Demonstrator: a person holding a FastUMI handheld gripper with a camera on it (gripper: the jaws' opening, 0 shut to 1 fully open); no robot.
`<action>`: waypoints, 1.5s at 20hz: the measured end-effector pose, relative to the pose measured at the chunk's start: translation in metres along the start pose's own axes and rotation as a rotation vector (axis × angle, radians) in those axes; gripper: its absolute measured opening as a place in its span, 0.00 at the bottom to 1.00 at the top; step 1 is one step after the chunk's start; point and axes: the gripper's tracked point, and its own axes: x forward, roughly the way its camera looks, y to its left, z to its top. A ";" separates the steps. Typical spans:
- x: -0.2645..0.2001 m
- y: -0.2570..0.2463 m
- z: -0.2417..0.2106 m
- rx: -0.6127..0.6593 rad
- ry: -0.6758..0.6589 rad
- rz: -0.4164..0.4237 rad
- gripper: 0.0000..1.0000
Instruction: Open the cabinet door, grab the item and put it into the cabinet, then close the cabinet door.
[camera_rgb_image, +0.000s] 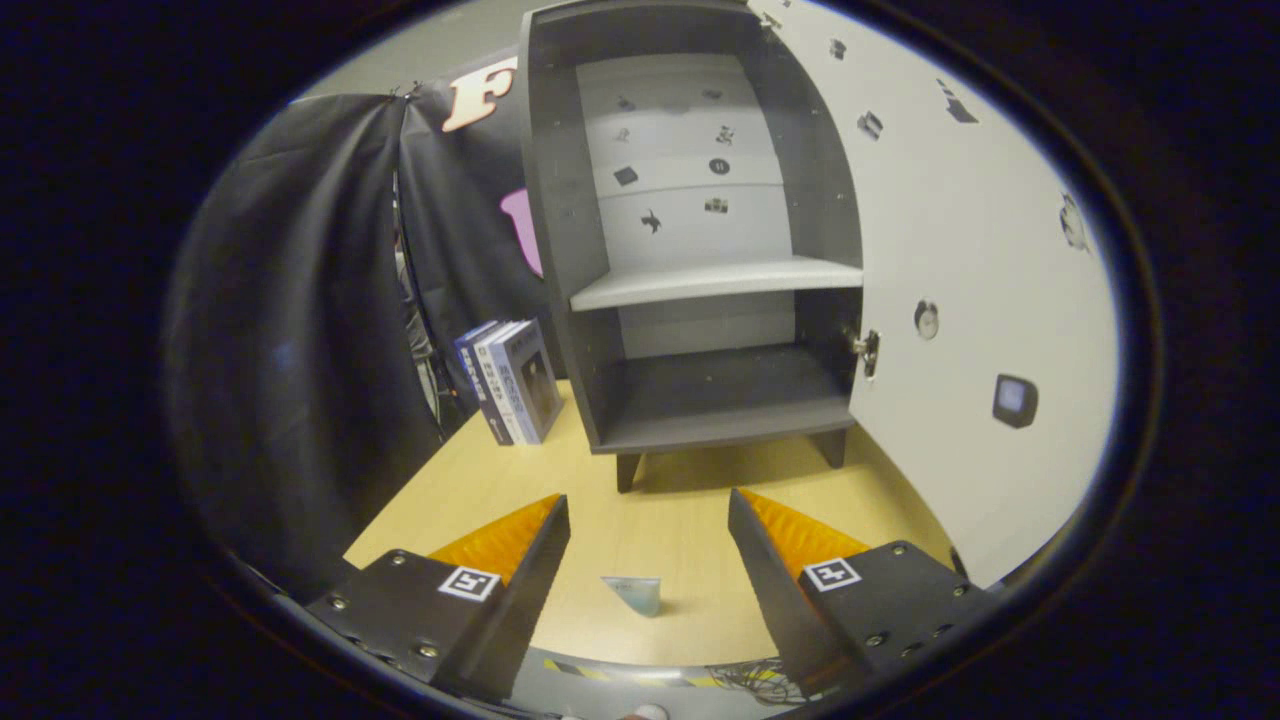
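Fingers of the gripper (648, 520) are spread wide, with nothing held. Between them, on the wooden table (670, 520), a small pale card-like item (633, 592) is seen, its long axis running across the gap. Beyond stands the dark cabinet (700, 260), its white door (960, 300) swung fully open, its shelf (715, 282) bare. Books (510, 380) are stood upright beside its left wall.

table (660, 520) – wood | on it: cabinet (700, 240), books (510, 380), sm. card (635, 593) – nr tool (648, 520), open
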 end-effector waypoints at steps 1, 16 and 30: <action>0.010 0.002 -0.014 -0.002 0.022 -0.005 0.95; 0.083 -0.009 -0.140 0.056 0.198 -0.119 0.55; 0.043 -0.009 0.080 -0.007 -0.084 -0.057 0.54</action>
